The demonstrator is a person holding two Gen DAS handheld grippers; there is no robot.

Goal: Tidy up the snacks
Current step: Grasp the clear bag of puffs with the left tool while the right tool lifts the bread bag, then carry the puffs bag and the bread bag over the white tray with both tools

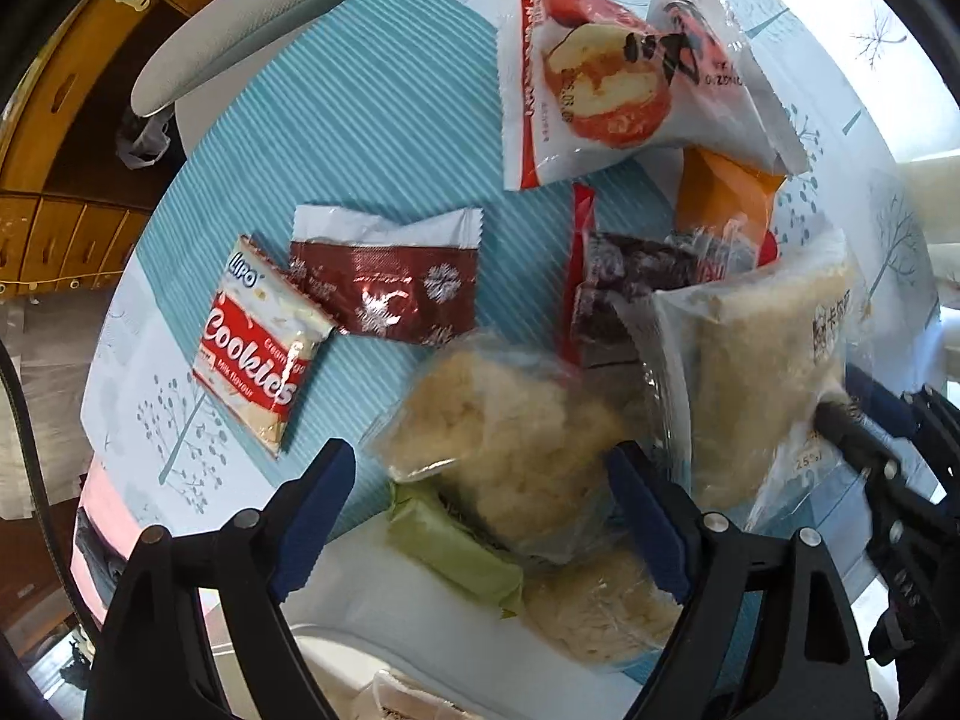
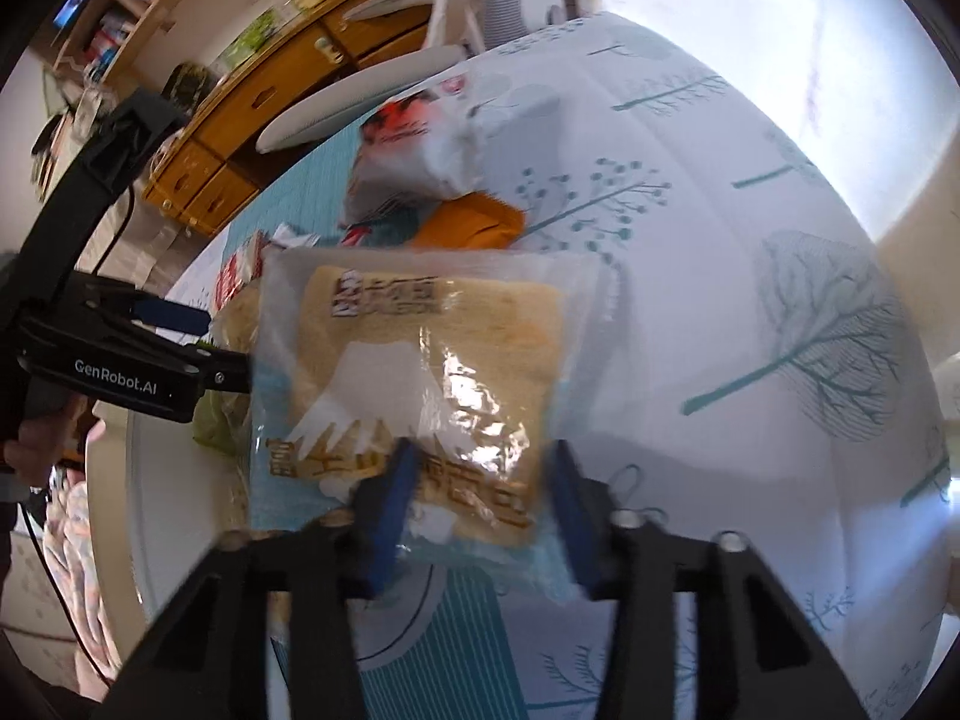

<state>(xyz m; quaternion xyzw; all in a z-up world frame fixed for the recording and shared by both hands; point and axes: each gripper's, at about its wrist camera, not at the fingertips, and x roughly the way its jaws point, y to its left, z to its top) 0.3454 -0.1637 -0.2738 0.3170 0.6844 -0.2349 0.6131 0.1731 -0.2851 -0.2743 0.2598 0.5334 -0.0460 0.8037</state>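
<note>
- Bread pack (image 2: 420,384) position: your right gripper (image 2: 480,510) has its blue pads closed onto the pack's near edge; the flat square pack extends away from the pads, printed face up toward the camera, its text reading upright in the right wrist view.
- Left gripper (image 1: 480,516) state: your jaws stand wide apart, pointing down over a clear bag of pale crumbly snack (image 1: 510,438); the pads do not press it.
- Neighbours of the bread pack: the clear bag lies just left of it, with a green wrapped bar (image 1: 456,552) at that bag's near edge. A red cookies packet (image 1: 258,354) and a dark red sachet (image 1: 390,288) lie further left. A white-and-red cake packet (image 1: 576,84) and an orange packet (image 1: 726,192) lie beyond it.
- Surface: tablecloth (image 2: 750,300) printed with teal trees, plus a striped teal panel.
- Room: wooden drawers (image 2: 240,120) stand beyond the table.
</note>
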